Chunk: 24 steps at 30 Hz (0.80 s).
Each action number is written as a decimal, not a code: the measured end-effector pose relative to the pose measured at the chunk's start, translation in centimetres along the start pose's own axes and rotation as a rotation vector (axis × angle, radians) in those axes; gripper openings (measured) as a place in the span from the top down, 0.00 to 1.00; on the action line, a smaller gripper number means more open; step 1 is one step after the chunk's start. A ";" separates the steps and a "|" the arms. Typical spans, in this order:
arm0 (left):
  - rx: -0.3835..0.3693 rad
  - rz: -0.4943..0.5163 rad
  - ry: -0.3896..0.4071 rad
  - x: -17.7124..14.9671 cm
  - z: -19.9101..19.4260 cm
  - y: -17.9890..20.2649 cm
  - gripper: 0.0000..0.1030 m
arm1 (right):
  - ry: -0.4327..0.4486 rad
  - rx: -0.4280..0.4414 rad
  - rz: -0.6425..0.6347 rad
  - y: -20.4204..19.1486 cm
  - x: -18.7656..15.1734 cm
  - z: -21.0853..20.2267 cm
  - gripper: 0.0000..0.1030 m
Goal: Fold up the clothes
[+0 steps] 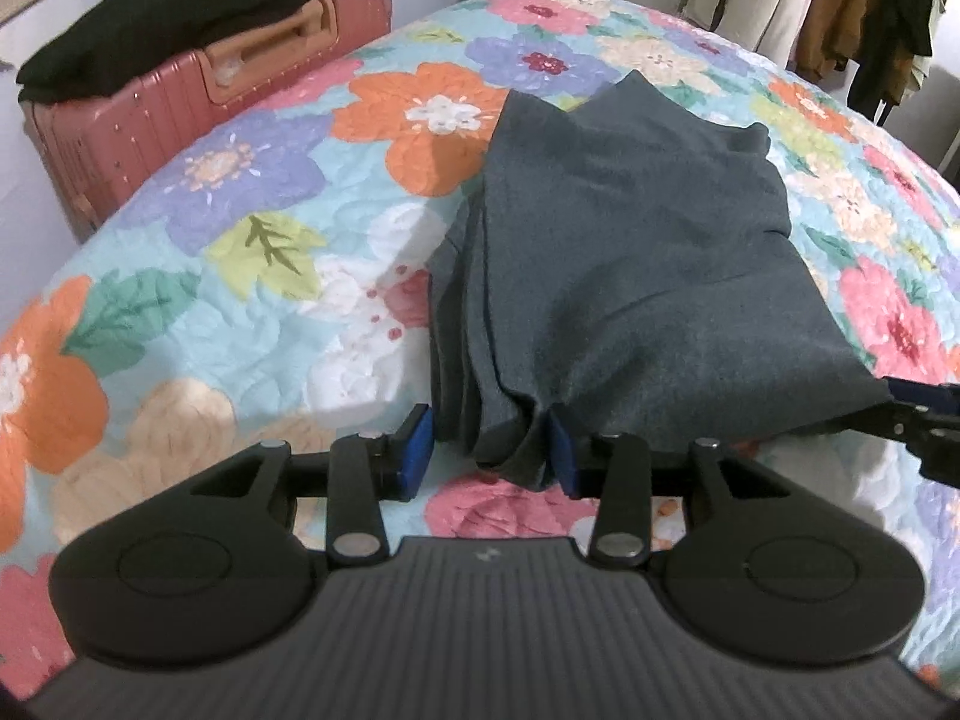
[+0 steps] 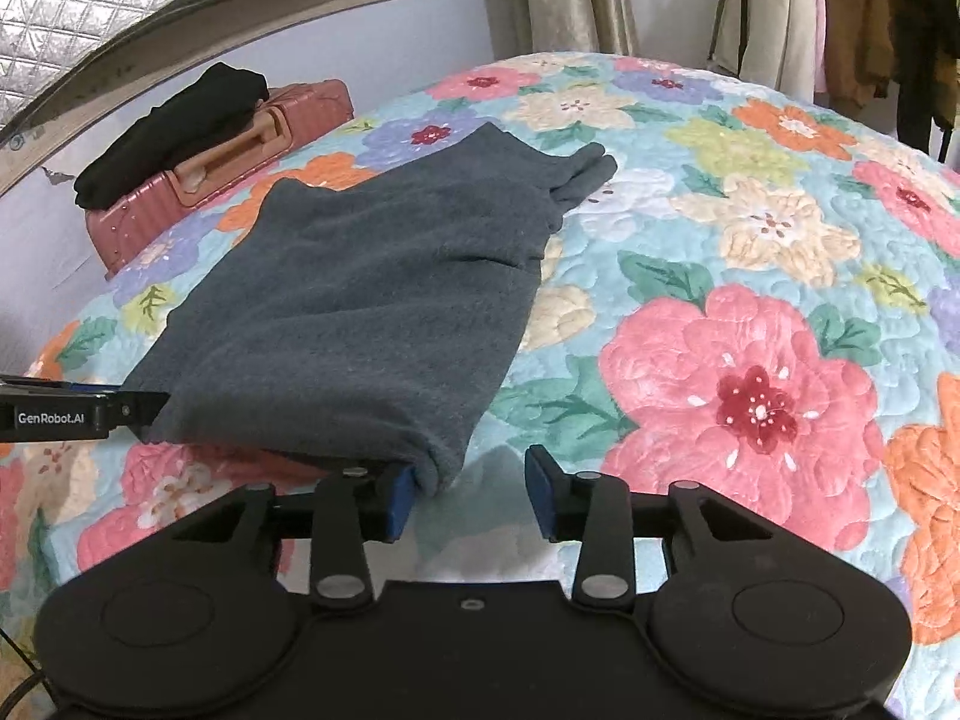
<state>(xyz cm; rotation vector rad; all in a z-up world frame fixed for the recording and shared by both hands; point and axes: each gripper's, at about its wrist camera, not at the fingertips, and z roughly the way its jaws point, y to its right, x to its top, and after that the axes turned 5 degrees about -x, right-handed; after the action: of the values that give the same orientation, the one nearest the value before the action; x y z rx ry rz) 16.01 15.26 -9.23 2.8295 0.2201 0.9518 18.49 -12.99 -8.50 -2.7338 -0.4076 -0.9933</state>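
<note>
The grey garment (image 1: 630,276), soft and limp, is best gripped at its near folded corners; both grippers' jaws are parted, its corners lying loose between them, nothing held.

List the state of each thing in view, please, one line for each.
Grey garment: folded, lying on the bed.
Left tongs: open, garment corner between the pads.
Right tongs: open, garment corner beside one pad.
Black garment: folded, on the suitcase.
Pink suitcase: closed, beside the bed.
</note>
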 end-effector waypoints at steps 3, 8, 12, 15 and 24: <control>-0.023 -0.022 -0.007 0.0 -0.1 -0.5 0.60 | -0.001 -0.007 0.004 0.3 0.0 0.1 0.49; -0.191 -0.176 -0.017 0.2 -0.3 -4.1 0.57 | -0.007 -0.053 -0.074 -0.2 0.0 0.2 0.43; -0.317 -0.307 -0.005 0.1 -0.9 -6.7 0.46 | -0.015 -0.088 -0.154 -1.2 0.0 0.0 0.43; -0.372 -0.355 -0.014 0.0 -0.4 -6.7 0.45 | -0.028 -0.093 -0.160 -1.3 0.1 -0.1 0.42; -0.220 -0.281 -0.005 0.1 1.3 -4.6 0.38 | -0.052 -0.083 -0.154 -1.0 0.0 0.1 0.39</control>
<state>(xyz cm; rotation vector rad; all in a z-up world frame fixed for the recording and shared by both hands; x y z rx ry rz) 16.40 19.68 -11.06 2.5164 0.4671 0.8504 18.21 -12.04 -8.49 -2.8438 -0.6064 -0.9977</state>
